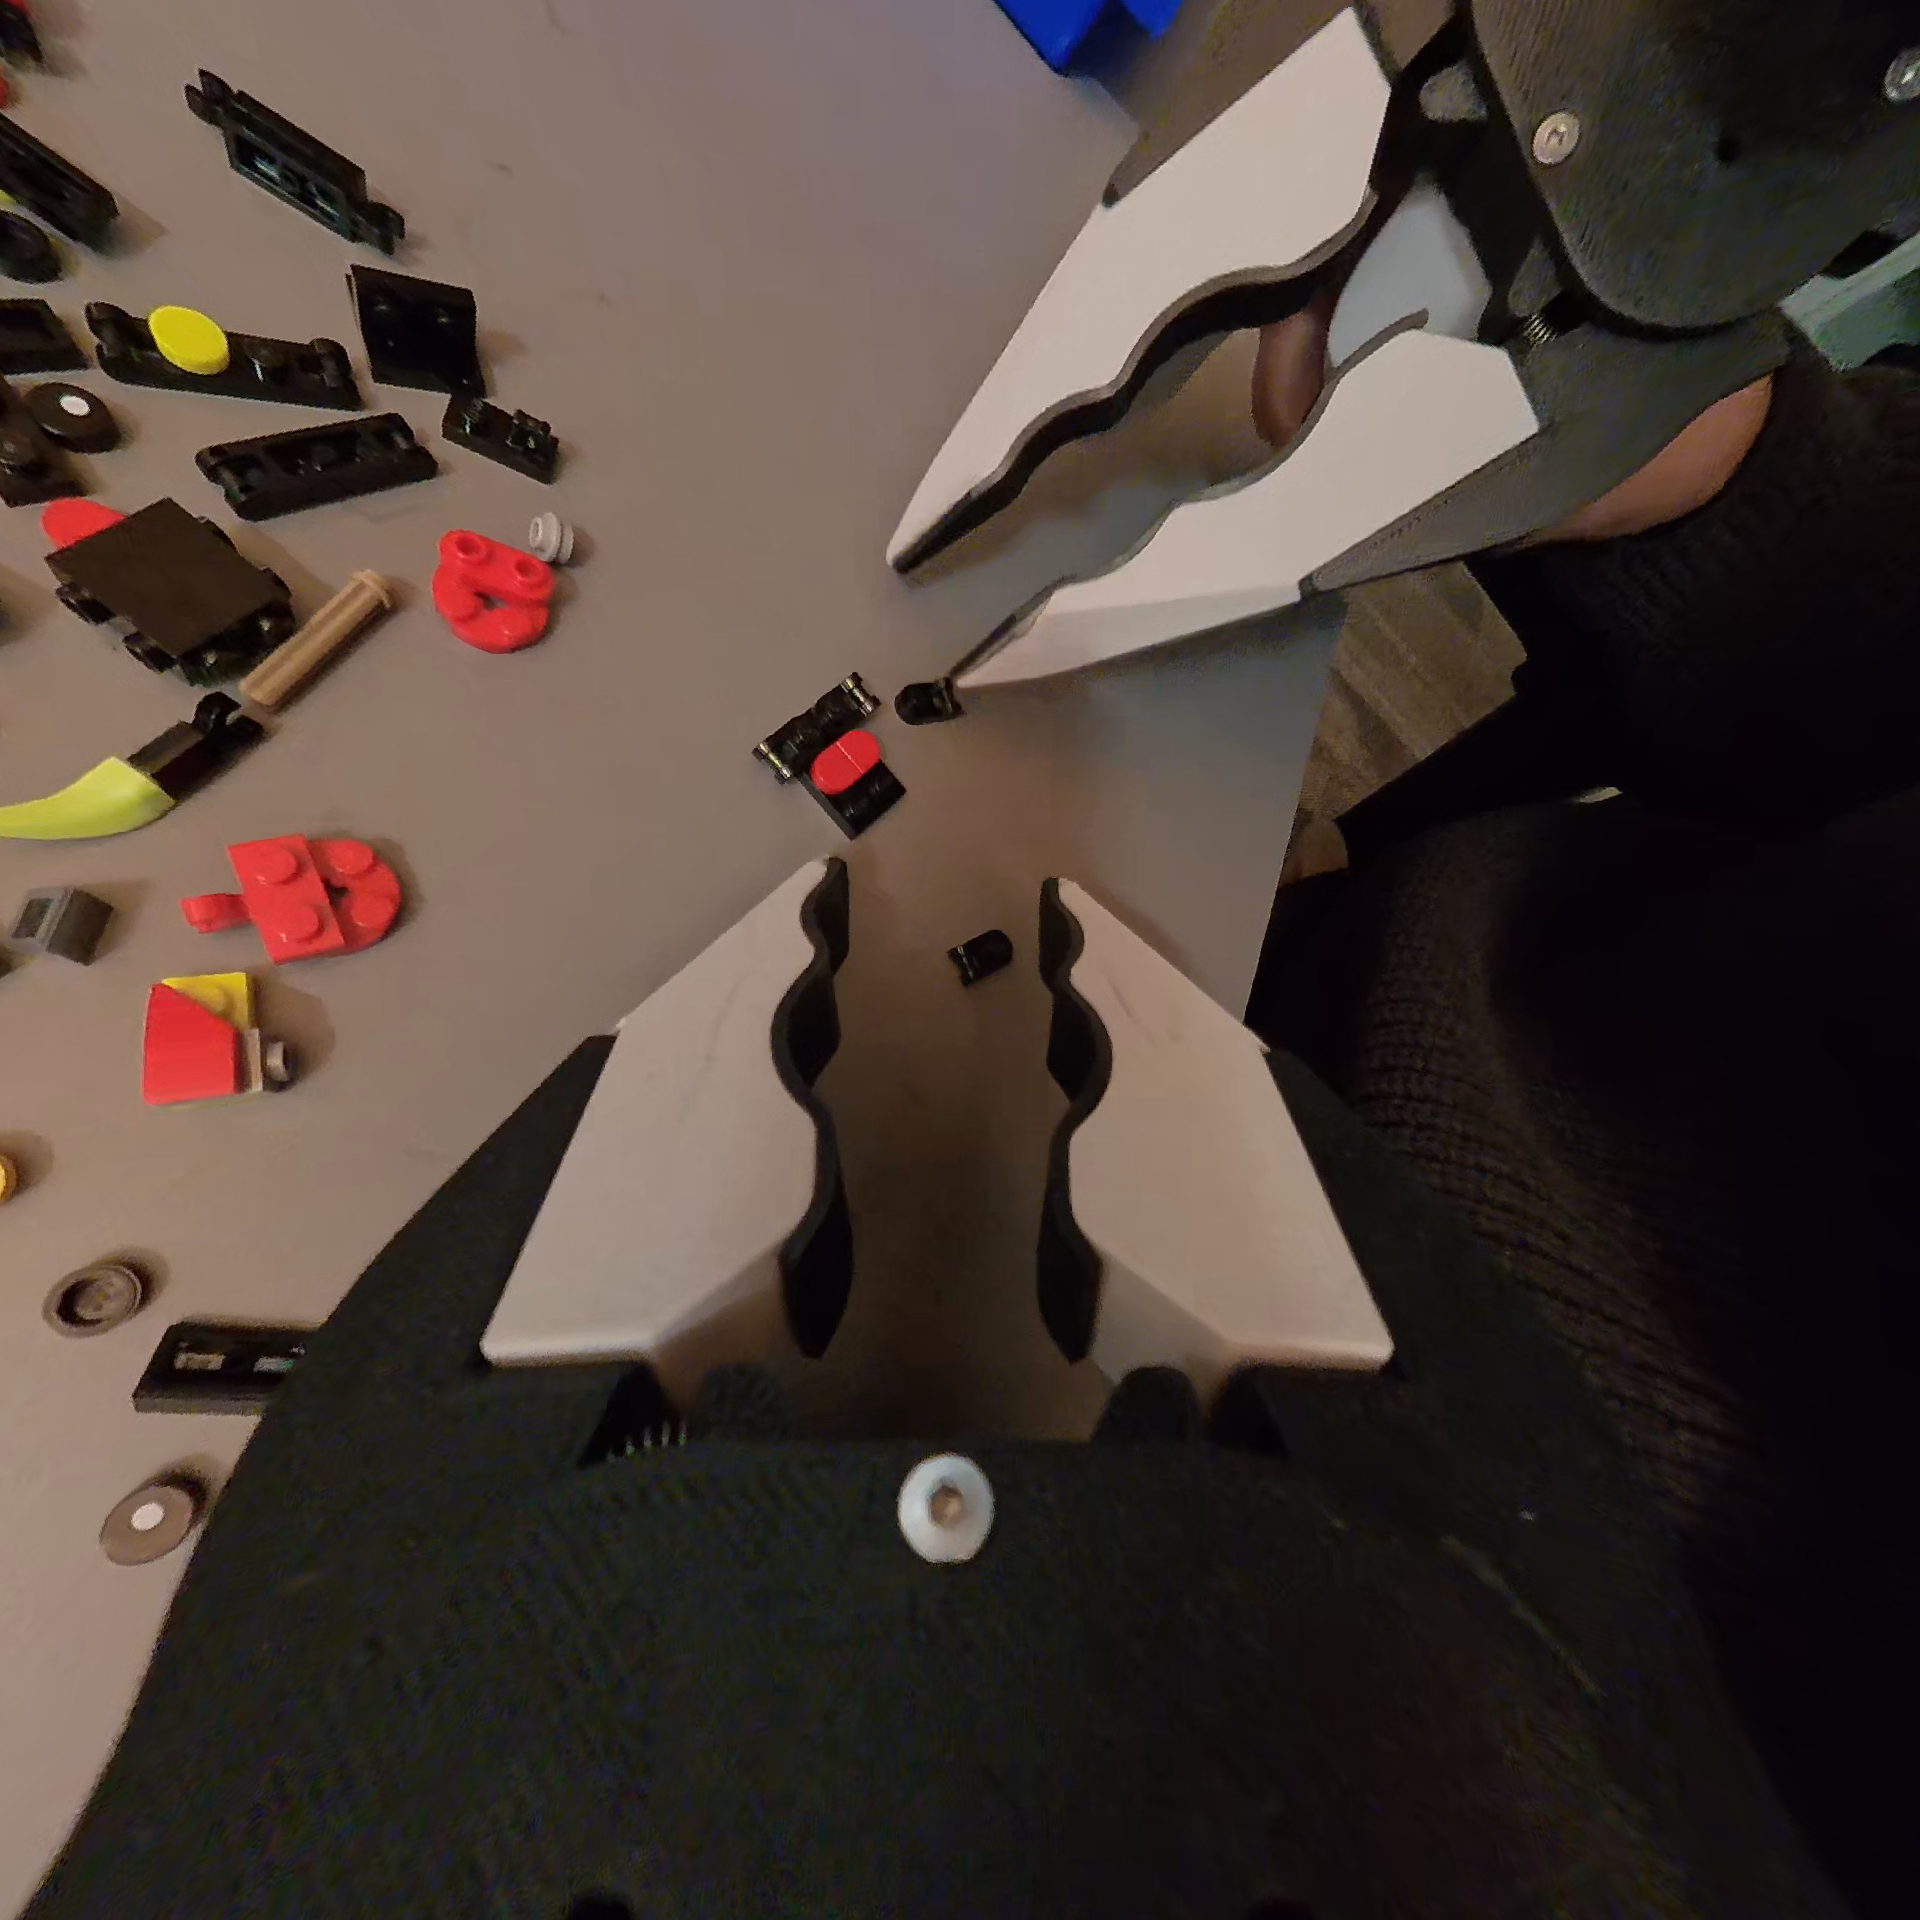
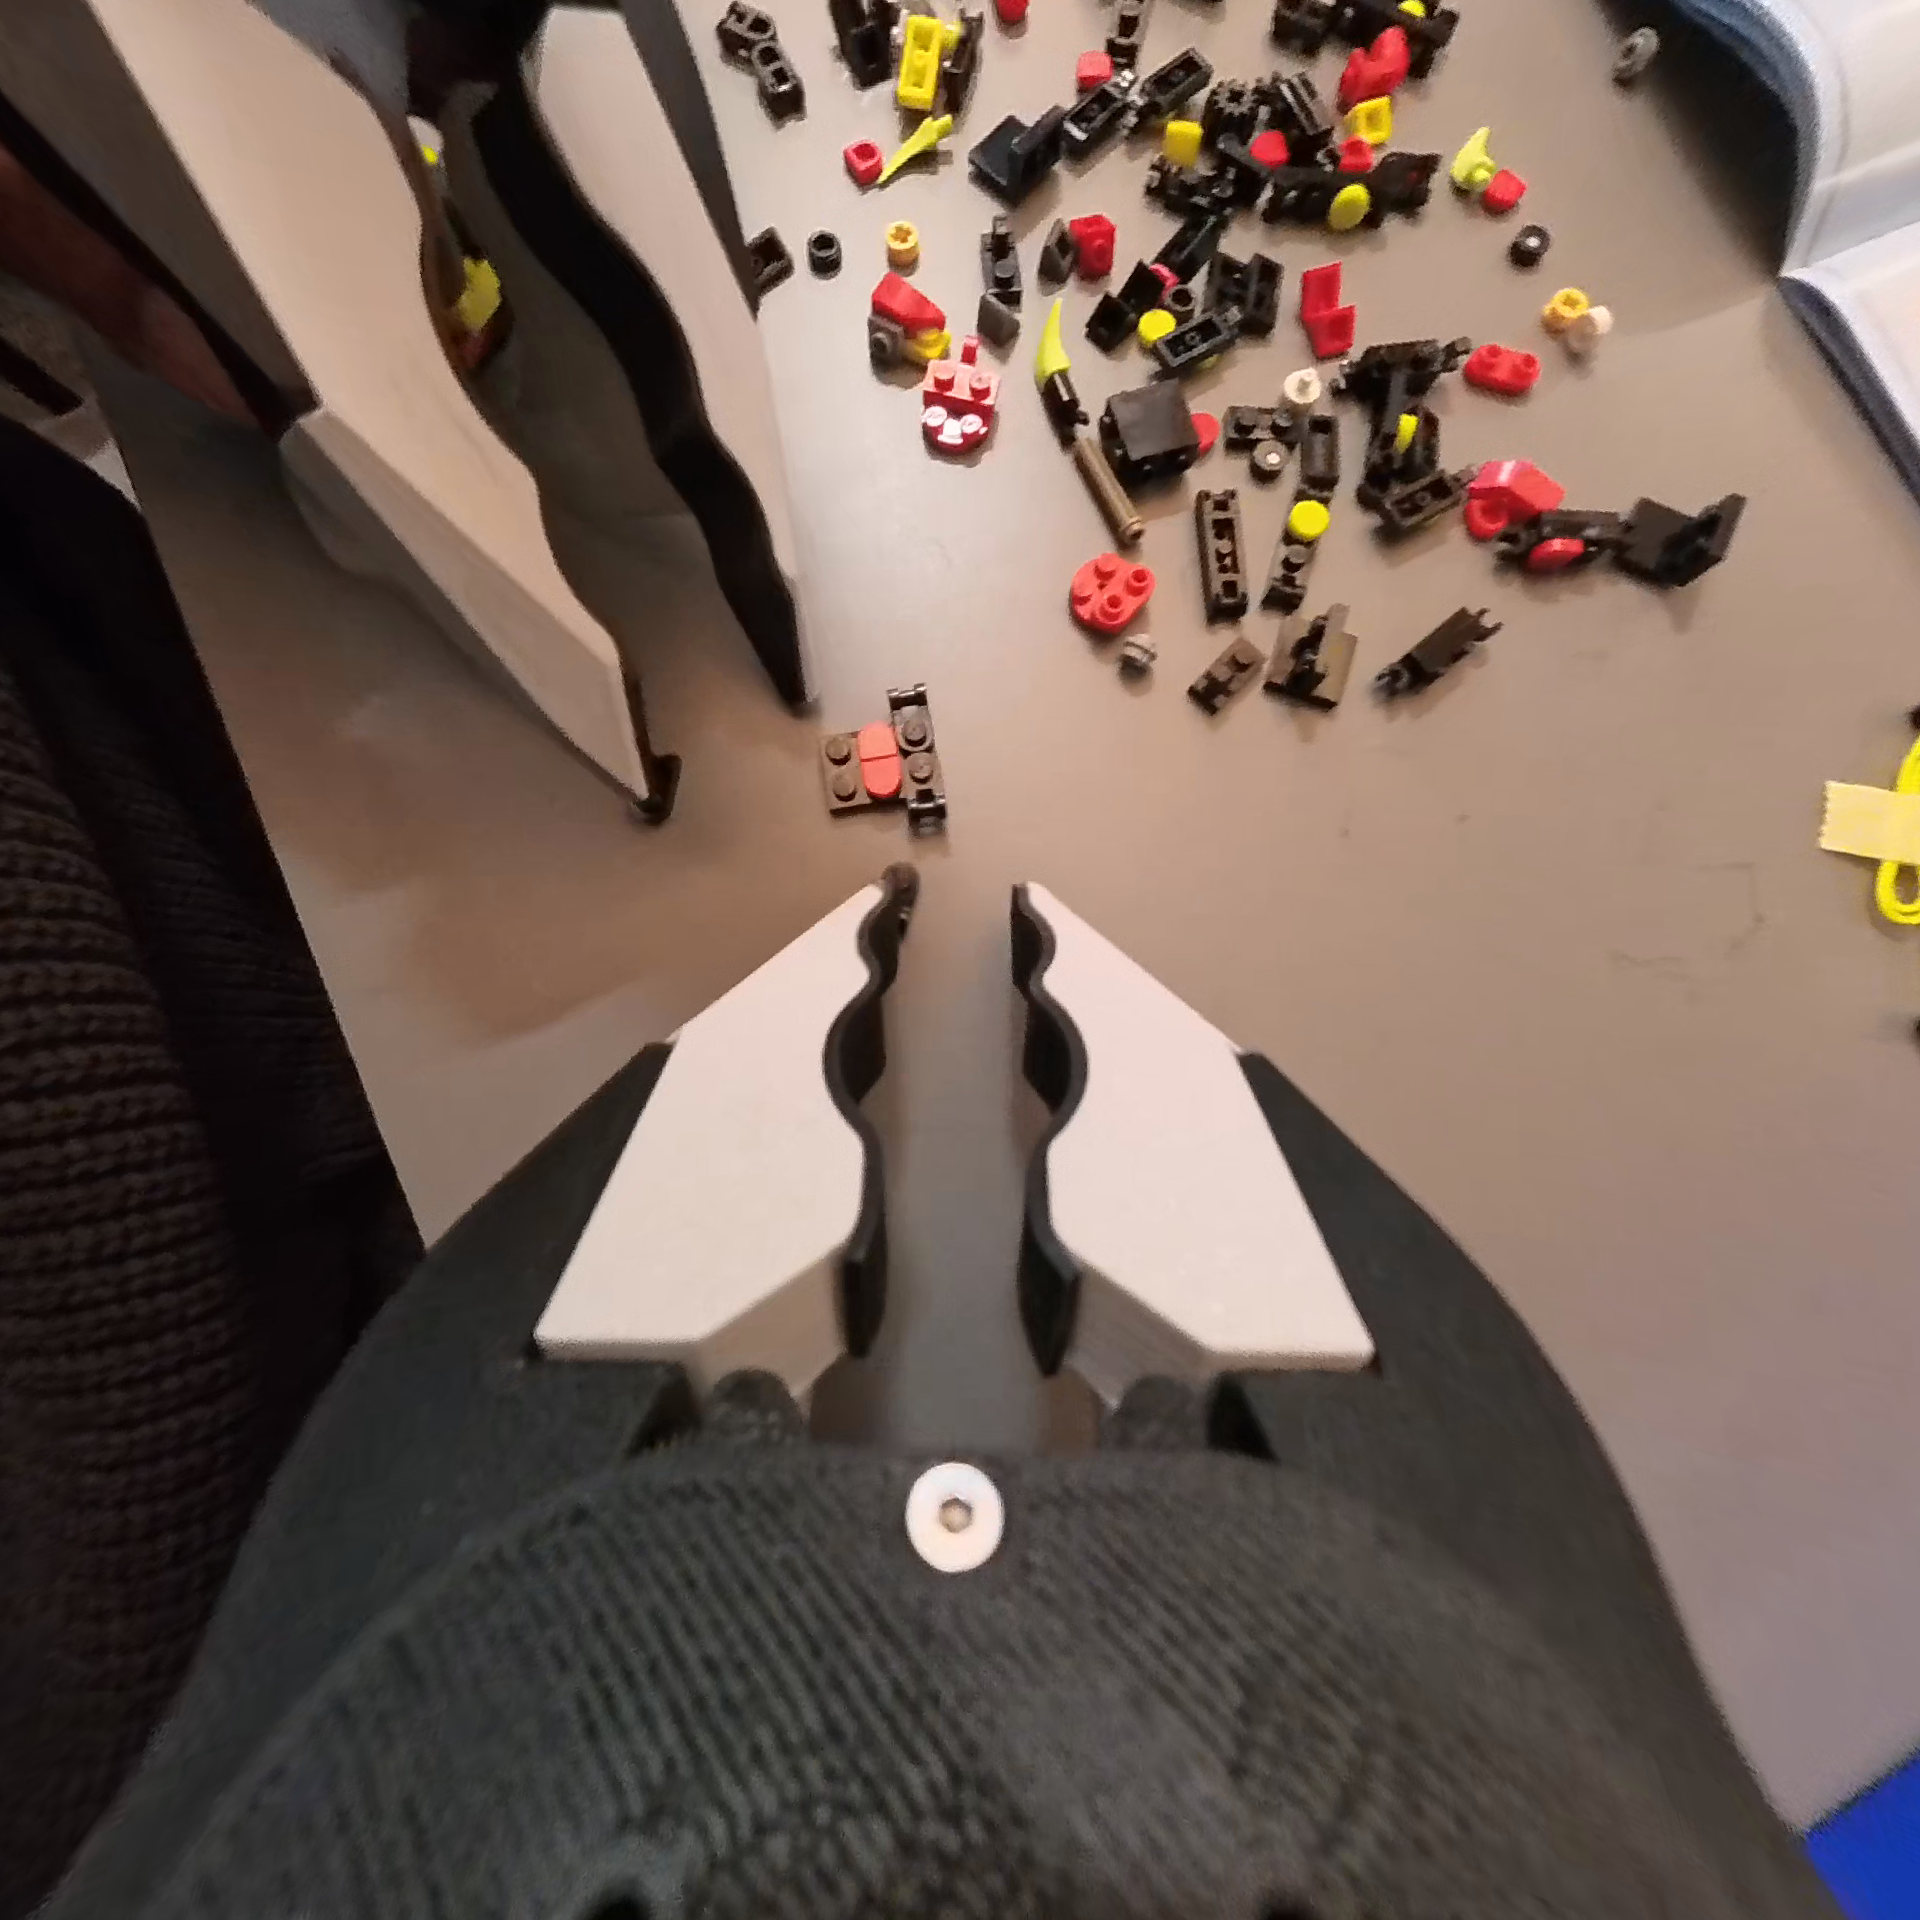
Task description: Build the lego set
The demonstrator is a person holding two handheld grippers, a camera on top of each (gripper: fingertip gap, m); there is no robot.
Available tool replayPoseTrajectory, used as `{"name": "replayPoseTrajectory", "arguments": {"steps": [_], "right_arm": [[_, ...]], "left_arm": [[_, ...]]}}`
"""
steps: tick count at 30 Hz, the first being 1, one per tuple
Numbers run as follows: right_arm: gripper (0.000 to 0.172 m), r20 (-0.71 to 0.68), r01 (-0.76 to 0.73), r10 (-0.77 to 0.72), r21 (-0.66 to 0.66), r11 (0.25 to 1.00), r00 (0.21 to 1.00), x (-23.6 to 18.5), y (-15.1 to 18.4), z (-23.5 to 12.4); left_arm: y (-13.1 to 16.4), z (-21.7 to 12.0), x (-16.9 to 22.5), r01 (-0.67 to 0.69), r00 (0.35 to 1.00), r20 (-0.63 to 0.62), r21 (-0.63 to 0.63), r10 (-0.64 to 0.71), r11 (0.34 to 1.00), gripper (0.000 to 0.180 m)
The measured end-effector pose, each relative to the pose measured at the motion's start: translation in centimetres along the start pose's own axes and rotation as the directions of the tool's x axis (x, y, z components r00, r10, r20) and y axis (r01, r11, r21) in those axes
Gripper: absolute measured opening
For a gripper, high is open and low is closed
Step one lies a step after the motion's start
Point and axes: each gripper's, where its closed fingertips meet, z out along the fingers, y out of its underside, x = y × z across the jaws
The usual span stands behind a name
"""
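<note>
Surface: grey tabletop (image 1: 644,208), strewn with small toy bricks towards nine and ten o'clock in the left wrist view; a person in dark knitted clothing sat at its three o'clock edge.

Centre piece: small black plate assembly with a red oval tile (image 1: 831,756) lay flat on the table, apart from the main scatter, just beyond both sets of fingertips. It looked set aside on clear ground so both tools could reach it.

Loose peg: a tiny black peg (image 1: 980,954) lay on the table between the left gripper's fingers, nearer the three o'clock one, with grey table showing on either side of it. No pad pressed on it.

Left gripper (image 1: 943,883): fingers spread wide with nothing gripped, hovering low over the peg, tips pointing to twelve o'clock at the plate assembly.

Second peg: another small black piece (image 1: 925,701) sat at the tip of the right gripper's lower finger, touching or very nearly so; it lay just at two o'clock of the plate assembly.

Right gripper (image 2: 956,896): fingers parted, bare table visible down the gap, nothing clamped. The dark piece showed only at its nine o'clock fingertip (image 2: 891,902), not between both pads.

Scatter: red round-ended plates (image 1: 497,590), a tan rod (image 1: 317,641), a lime claw piece (image 1: 88,800) and black strips lay well apart from the centre, probably a stock pile.

Far edge: blue bin corner (image 1: 1091,26) at twelve o'clock.
</note>
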Motion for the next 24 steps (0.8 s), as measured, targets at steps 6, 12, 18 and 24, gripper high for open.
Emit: {"name": "replayPoseTrajectory", "arguments": {"steps": [6,12,18,24], "right_arm": [[0.021,-0.061,-0.029,0.031,0.019,0.999,0.998,0.5,-0.9,-0.7],[0.019,-0.055,-0.074,0.073,-0.010,0.997,0.996,-0.8,-0.9,-0.3],[0.021,-0.093,-0.131,0.127,-0.040,0.991,0.988,-1.1,0.5,0.3],[0.018,-0.082,-0.154,0.150,-0.046,0.987,0.985,-1.1,0.8,0.7]], "left_arm": [[-0.1,0.1,0.0,0.005,1.000,-0.005,0.004,-0.005,1.000,0.035],[-0.2,0.2,0.1,0.001,1.000,-0.008,0.010,-0.001,1.000,0.035],[-0.2,0.4,0.4,-0.005,1.000,-0.021,0.008,0.005,1.000,0.035],[0.0,0.6,0.7,-0.014,0.999,-0.033,0.002,0.014,1.000,0.035]]}}
